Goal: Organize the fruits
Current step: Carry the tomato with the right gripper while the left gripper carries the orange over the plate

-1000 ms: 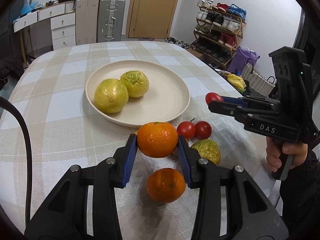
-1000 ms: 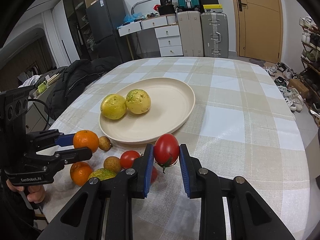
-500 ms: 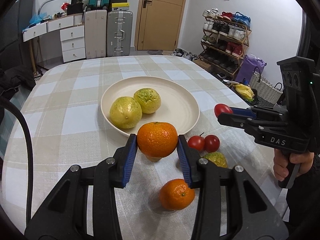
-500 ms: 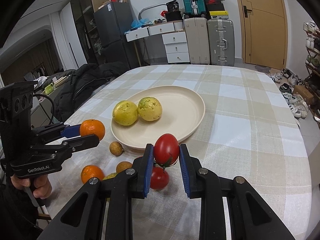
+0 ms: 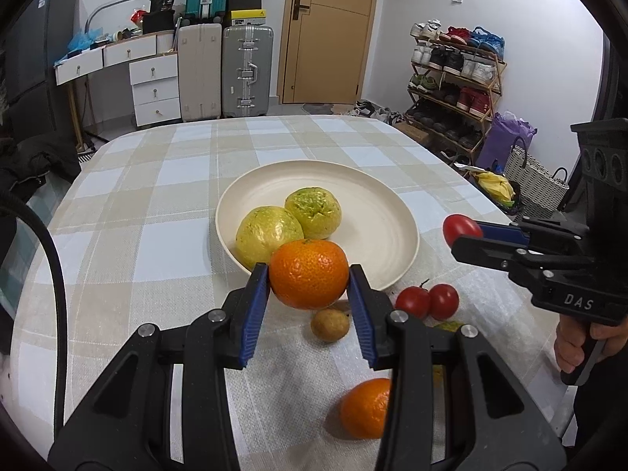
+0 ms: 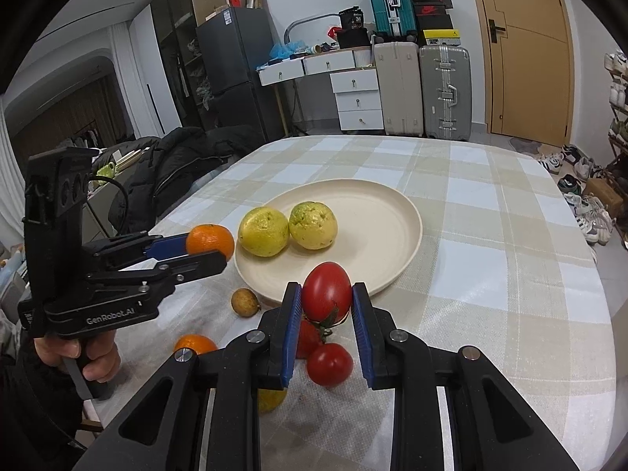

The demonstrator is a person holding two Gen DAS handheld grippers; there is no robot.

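An orange (image 5: 309,274) is being gripped between the blue pads of the left gripper (image 5: 309,286) and held off the table just before the near rim of the plate (image 5: 376,231), on which two yellow-green fruits (image 5: 269,231) are lying side by side. A tomato (image 6: 326,291) is being clamped by the right gripper (image 6: 326,306) above the table (image 6: 490,235), just short of the plate rim. Two tomatoes (image 5: 428,301), a second orange (image 5: 365,408) and a small brown fruit (image 5: 329,325) are resting on the cloth near the plate.
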